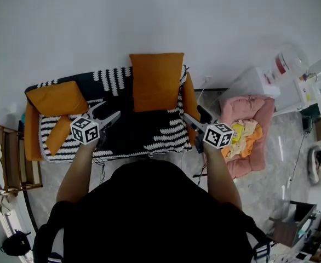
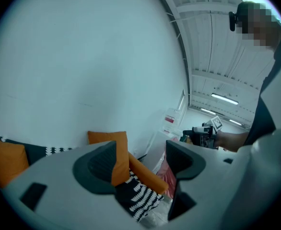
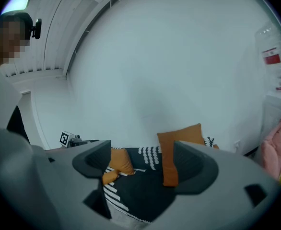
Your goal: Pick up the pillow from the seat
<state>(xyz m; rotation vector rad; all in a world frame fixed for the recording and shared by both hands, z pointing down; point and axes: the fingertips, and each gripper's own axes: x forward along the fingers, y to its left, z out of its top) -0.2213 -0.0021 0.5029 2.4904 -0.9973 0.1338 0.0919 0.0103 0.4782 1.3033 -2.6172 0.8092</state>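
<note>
1. Pillow (image 1: 156, 81), orange, stands up at the back of the seat (image 1: 144, 130), against the white wall (image 1: 149, 15). That is the head view. The seat has a black and white cover. A second pillow (image 1: 57, 98), also orange, lies at the seat's left end. The left tongs (image 1: 109, 112) are over the left part of the seat, and the right tongs (image 1: 194, 114) are over its right edge. Both point toward the wall and both are apart from the pillow. A pink chair (image 1: 259, 147) stands just beside the seat on the right, with clothes (image 1: 242, 133) on it.

2. In the left gripper view, the left tongs (image 2: 140, 162) are wide, with nothing between them. The pillow (image 2: 109, 138) shows past the left jaw, and the seat's orange side (image 2: 147, 174) shows in the gap. The second pillow (image 2: 4, 159) is far to the left.

3. In the right gripper view, the right tongs (image 3: 143, 164) are wide too, and they hold nothing. The pillow (image 3: 179, 135) stands behind the right jaw. The second pillow (image 3: 119, 161) is beside the left jaw. The dark seat (image 3: 140, 186) shows in the gap.
</note>
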